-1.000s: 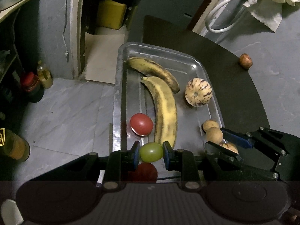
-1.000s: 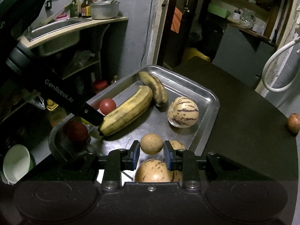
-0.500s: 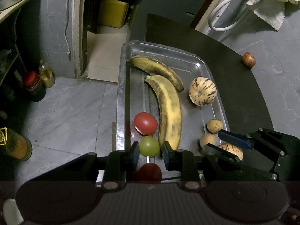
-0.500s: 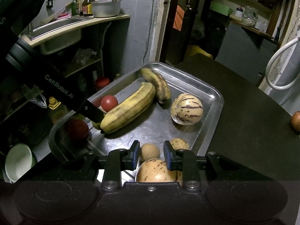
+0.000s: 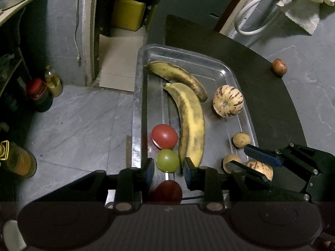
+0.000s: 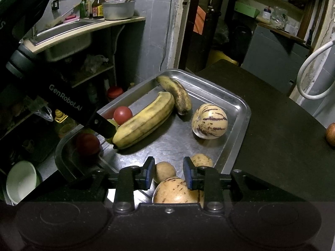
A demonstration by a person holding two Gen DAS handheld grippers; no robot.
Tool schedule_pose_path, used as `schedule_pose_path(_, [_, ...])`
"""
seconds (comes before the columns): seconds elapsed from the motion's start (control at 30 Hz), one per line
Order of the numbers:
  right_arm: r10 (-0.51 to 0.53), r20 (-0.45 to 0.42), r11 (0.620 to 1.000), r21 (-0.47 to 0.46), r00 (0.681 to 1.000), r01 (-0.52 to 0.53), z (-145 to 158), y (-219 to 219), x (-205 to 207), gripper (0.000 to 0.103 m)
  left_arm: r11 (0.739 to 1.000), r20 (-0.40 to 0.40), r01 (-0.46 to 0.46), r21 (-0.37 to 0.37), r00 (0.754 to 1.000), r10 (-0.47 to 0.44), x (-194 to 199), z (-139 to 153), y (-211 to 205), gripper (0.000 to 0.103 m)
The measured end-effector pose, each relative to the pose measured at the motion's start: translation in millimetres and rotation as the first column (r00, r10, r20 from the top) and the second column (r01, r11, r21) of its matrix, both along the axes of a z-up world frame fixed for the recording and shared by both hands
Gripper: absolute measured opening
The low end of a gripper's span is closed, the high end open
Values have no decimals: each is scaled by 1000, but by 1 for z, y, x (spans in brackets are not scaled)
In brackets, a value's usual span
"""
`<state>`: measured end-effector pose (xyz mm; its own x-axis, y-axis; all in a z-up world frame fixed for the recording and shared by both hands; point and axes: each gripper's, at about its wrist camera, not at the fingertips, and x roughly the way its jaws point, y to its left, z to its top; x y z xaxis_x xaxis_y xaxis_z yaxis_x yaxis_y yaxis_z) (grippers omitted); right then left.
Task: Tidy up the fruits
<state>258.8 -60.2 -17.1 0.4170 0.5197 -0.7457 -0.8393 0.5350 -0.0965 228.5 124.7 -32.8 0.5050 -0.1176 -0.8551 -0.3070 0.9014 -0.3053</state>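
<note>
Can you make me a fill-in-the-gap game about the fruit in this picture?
1. The two bananas lie in a shiny metal ____.
2. The little fruit between the fingers of the left gripper is ____ in colour.
3. The stripy melon has dark ____ on its pale skin.
4. The one fruit outside the tray sits on the dark ____.

Missing words: tray; green; stripes; table
</note>
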Motion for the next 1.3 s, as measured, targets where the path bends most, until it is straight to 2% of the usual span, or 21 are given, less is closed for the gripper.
schedule_pose_path(0.13, [-5, 2, 1000, 5, 1000, 5, 0, -1, -2, 34, 1000, -1, -7, -2, 1000, 7, -2, -1, -1, 36])
schedule_pose_path(0.2, [-13, 7, 1000, 6, 1000, 13, 1, -2, -3, 40, 1000, 5, -13, -5, 1000, 13, -3, 0, -1, 38])
schedule_pose_path(0.43, [-47, 23, 999, 18, 999, 47, 5, -9, -9, 49, 999, 32, -46, -18, 998, 47, -12, 3, -1, 45])
schedule_pose_path(0.5, [-57, 28, 998, 26, 998, 56, 7, -11, -11, 57, 998, 38, -52, -16, 998, 53, -14, 5, -2, 48])
schedule_pose_path(0.57, [-66, 37, 997, 36, 997, 65, 8, -14, -14, 63, 998, 44, -62, -7, 997, 62, -17, 7, -4, 61])
schedule_pose_path(0.7, [-94, 50, 994, 63, 994, 91, 13, -21, -21, 72, 996, 69, -88, 2, 994, 87, -24, 12, -5, 67])
schedule_pose_path(0.87, [-141, 63, 986, 96, 988, 135, 20, -31, -27, 79, 992, 105, -126, 16, 987, 124, -36, 19, -7, 84])
schedule_pose_path(1.0, [-178, 64, 978, 124, 982, 169, 27, -39, -30, 82, 987, 121, -157, 24, 981, 153, -45, 24, -8, 89])
schedule_pose_path(1.13, [-216, 65, 963, 177, 974, 201, 38, -50, -34, 89, 979, 133, -195, 63, 974, 186, -54, 30, -10, 101])
schedule_pose_path(1.2, [-240, 62, 951, 216, 969, 222, 45, -57, -38, 95, 975, 134, -204, 82, 972, 192, -57, 33, -13, 101])
schedule_pose_path(1.3, [-271, 42, 932, 263, 962, 251, 53, -65, -42, 97, 971, 136, -219, 96, 969, 206, -62, 37, -15, 102])
